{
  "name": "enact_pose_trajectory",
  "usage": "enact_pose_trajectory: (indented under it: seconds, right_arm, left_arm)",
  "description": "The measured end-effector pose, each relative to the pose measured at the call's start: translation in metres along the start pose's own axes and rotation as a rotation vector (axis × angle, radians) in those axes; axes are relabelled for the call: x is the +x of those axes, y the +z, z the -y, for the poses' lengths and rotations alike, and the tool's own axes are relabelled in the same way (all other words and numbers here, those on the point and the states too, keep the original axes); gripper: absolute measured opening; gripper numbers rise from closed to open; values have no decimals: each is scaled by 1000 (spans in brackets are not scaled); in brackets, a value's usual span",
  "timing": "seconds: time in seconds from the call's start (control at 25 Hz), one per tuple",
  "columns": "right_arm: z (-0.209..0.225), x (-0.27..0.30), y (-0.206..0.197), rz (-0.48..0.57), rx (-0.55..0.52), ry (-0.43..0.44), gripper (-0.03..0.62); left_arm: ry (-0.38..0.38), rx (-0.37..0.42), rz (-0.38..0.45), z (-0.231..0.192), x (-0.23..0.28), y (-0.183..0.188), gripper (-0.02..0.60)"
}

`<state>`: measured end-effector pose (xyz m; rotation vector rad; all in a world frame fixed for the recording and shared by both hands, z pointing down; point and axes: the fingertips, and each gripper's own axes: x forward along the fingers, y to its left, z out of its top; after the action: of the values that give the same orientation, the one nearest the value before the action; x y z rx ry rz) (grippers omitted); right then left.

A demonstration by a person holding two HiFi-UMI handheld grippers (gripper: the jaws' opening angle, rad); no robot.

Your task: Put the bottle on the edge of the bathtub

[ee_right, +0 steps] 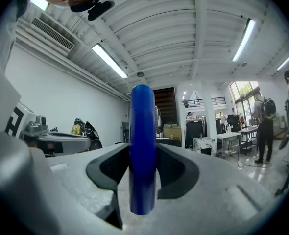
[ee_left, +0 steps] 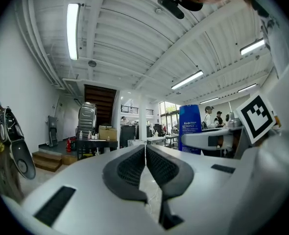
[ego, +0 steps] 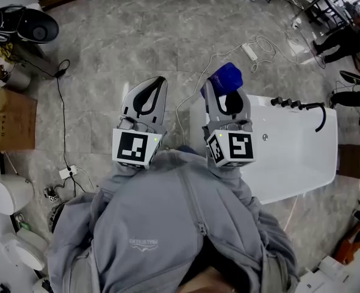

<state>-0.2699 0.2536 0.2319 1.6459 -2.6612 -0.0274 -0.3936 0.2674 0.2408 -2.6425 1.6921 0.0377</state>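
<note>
A blue bottle point(ee_right: 142, 151) stands upright between the pads of my right gripper point(ee_right: 142, 168), which is shut on it. In the head view the blue bottle point(ego: 224, 80) pokes out past the right gripper point(ego: 229, 100), held level above the left end of the white bathtub point(ego: 302, 163). My left gripper point(ego: 151, 95) is held level beside it over the floor, its jaws shut and empty. In the left gripper view the left gripper point(ee_left: 145, 156) shows its pads touching, with the blue bottle point(ee_left: 189, 124) off to the right.
The bathtub carries a black tap and hose point(ego: 302, 107) on its far rim. A white power strip and cable point(ego: 251, 51) lie on the grey floor. A cardboard box point(ego: 8, 119) and a white toilet point(ego: 9, 194) stand at the left. A person's grey hoodie point(ego: 168, 231) fills the foreground.
</note>
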Motion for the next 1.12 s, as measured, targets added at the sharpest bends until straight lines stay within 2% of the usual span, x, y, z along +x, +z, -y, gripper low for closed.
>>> enact_pose_trajectory:
  seconds: [0.2, 0.56, 0.76, 0.96, 1.12]
  right_arm:
    - [7, 0, -6, -7, 12, -23, 163]
    - [37, 27, -13, -19, 35, -74, 163]
    - [59, 62, -21, -16, 40, -64, 163]
    - [84, 111, -22, -12, 14, -40, 163]
    - [115, 144, -18, -1, -1, -39, 163]
  left_arm:
    - [-30, -11, -32, -6, 3, -12, 12]
    - [-32, -40, -44, -24, 30, -26, 12]
    - [-52, -39, -42, -32, 70, -29, 12]
    - [-117, -42, 26, -42, 125, -16, 11]
    - [-126, -40, 22, -46, 172, -13, 12]
